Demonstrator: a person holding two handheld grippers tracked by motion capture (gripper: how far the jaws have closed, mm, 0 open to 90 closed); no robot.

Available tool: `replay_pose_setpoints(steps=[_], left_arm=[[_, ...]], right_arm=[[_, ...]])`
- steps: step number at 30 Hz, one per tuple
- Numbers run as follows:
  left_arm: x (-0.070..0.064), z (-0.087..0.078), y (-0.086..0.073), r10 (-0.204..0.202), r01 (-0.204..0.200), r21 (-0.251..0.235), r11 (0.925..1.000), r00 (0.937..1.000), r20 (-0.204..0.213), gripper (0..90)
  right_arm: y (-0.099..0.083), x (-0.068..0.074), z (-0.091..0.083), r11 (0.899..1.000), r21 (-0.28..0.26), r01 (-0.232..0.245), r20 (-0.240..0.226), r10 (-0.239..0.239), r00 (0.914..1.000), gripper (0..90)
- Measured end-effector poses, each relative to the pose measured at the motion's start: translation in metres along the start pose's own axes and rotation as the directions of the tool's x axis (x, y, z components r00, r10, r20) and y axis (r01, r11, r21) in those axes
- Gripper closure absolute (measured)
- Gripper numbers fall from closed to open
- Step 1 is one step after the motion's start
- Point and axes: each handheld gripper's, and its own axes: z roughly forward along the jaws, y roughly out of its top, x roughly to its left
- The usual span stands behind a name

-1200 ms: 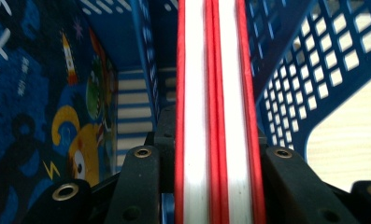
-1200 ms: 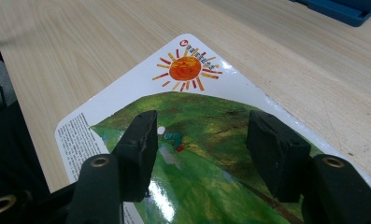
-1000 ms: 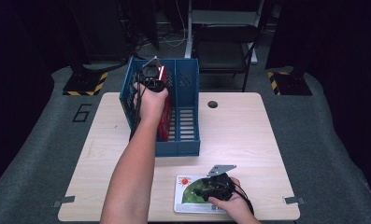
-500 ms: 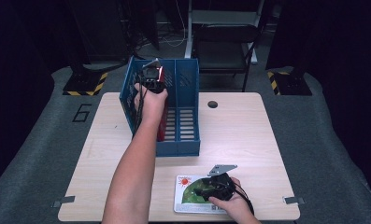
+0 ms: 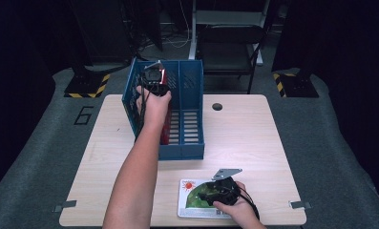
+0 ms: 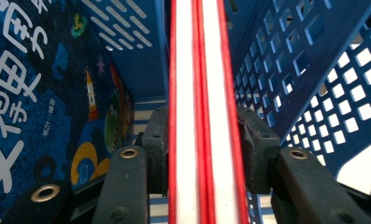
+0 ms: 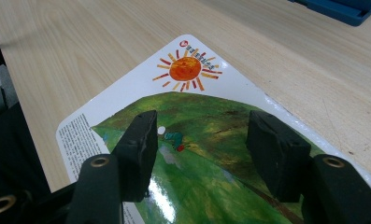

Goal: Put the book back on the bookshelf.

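A blue slotted file rack (image 5: 191, 145) stands on the table's far left half. My left gripper (image 5: 152, 78) reaches over its back end, shut on a red-edged book (image 6: 203, 112) that stands upright inside a compartment (image 6: 314, 88). A dark blue picture book (image 6: 38, 107) leans in the rack beside it. Near the front edge lies a flat book with a sun and a green hill (image 5: 192, 194) (image 7: 192, 135). My right gripper (image 5: 215, 191) (image 7: 202, 140) hovers just over that cover, open, its jaws apart with nothing between them.
The wooden table (image 5: 254, 138) has a round cable hole (image 5: 217, 106) at the back. Metal brackets (image 5: 297, 205) sit at its front corners. Dark chairs and desk legs (image 5: 225, 43) stand beyond the far edge, over grey carpet.
My left gripper has shifted slightly with the red-edged book in the rack. The right gripper rests in the same place over the sun book.
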Motion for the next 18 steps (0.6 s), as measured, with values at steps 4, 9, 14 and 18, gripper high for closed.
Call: replay_pose_setpoints(steps=[4,9,14,18], left_arm=[[0.002,-0.002,-0.001,-0.007,0.007,0.011,0.9999,0.9998,0.018,57.2],[0.005,-0.009,-0.001,0.005,-0.006,0.02,0.9998,0.9989,0.047,53.0],[0.008,-0.018,-0.002,0.001,-0.002,0.023,0.9997,0.9979,0.065,50.6],[0.009,-0.022,-0.003,0.003,-0.004,0.023,0.9997,0.9978,0.067,49.4]], right_arm=[[0.0,-0.001,0.0,1.0,0.001,0.001,-0.004,-0.001,1.0,42.9],[0.0,-0.001,0.0,1.0,0.006,0.003,-0.005,-0.003,1.0,42.9],[0.0,-0.001,0.0,1.0,-0.001,0.006,-0.001,-0.006,1.0,42.9],[0.0,0.0,0.0,1.0,0.0,0.008,0.001,-0.008,1.0,42.8]])
